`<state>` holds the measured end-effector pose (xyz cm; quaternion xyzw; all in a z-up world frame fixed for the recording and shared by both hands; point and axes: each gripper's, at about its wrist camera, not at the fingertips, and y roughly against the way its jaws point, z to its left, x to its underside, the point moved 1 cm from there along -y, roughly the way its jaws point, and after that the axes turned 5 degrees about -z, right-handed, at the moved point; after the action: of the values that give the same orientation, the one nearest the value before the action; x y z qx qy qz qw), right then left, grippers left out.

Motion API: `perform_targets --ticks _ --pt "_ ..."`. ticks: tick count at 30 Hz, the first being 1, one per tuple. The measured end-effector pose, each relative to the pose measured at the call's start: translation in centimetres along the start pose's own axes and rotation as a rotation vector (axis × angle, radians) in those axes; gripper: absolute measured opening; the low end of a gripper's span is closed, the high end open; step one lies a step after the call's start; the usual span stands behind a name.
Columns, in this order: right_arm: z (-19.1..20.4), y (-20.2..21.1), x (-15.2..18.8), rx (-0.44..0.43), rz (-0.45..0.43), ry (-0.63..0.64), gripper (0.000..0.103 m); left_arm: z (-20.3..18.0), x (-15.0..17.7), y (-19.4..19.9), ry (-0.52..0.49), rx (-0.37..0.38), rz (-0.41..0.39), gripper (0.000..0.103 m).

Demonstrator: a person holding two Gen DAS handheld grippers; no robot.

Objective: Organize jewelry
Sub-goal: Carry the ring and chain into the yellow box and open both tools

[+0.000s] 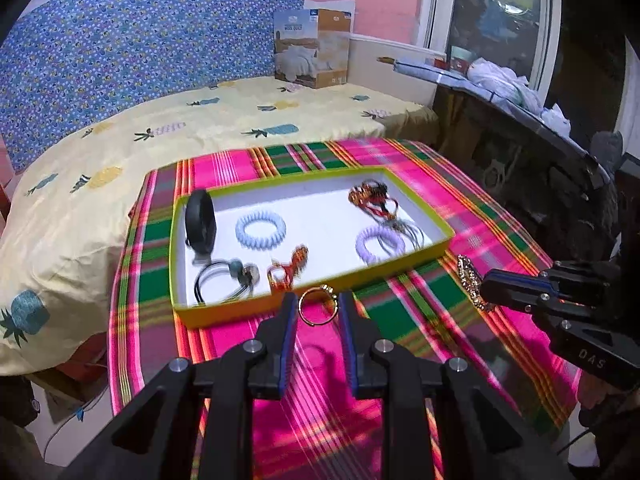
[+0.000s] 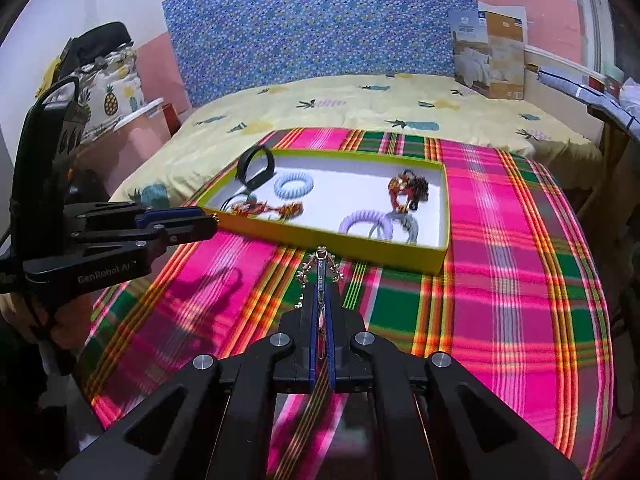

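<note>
A yellow-green tray (image 1: 192,312) (image 2: 438,258) with a white floor lies on the plaid cloth and holds hair ties, a black band (image 1: 200,222) and beaded pieces. My left gripper (image 1: 318,306) is shut on a gold ring (image 1: 317,307), held just in front of the tray's near wall. It shows from the side in the right wrist view (image 2: 212,222). My right gripper (image 2: 320,280) is shut on a gold rhinestone hair clip (image 2: 320,270) (image 1: 472,282), held above the cloth near the tray's front edge.
The pink and green plaid cloth (image 1: 400,360) covers a small table beside a bed with a pineapple sheet (image 1: 240,120). A cardboard box (image 1: 314,48) stands at the bed's far end. A dark cluttered ledge (image 1: 520,120) runs along the right.
</note>
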<state>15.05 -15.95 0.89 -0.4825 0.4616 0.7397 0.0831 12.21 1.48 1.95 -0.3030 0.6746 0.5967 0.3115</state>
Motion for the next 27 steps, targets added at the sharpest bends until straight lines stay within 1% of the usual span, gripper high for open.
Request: perform_targets --ticks 4,9,15,22,27 --pt "-0.6 -0.9 -1.8 0.008 -0.015 0.004 0.003 0.5 -1.7 -1.0 0.002 0.0 -0.011 0.022" --pt "-1.2 -2.9 -4.0 0.011 -0.019 0.015 0.003 1.2 -3.4 -3.1 0.001 0.003 -0.003 0.022" --pt "-2.3 -5.8 -5.3 0.015 0.008 0.008 0.003 1.5 -4.8 -6.3 -0.011 0.012 0.026 0.022" --pt "-4.2 -10.0 -6.5 0.027 0.062 -0.018 0.003 2.3 -5.5 -10.5 -0.02 0.011 0.083 0.022" --pt "-5.2 -12.3 -7.0 0.023 0.095 -0.035 0.003 2.9 -6.1 -12.9 -0.021 0.018 0.115 0.022"
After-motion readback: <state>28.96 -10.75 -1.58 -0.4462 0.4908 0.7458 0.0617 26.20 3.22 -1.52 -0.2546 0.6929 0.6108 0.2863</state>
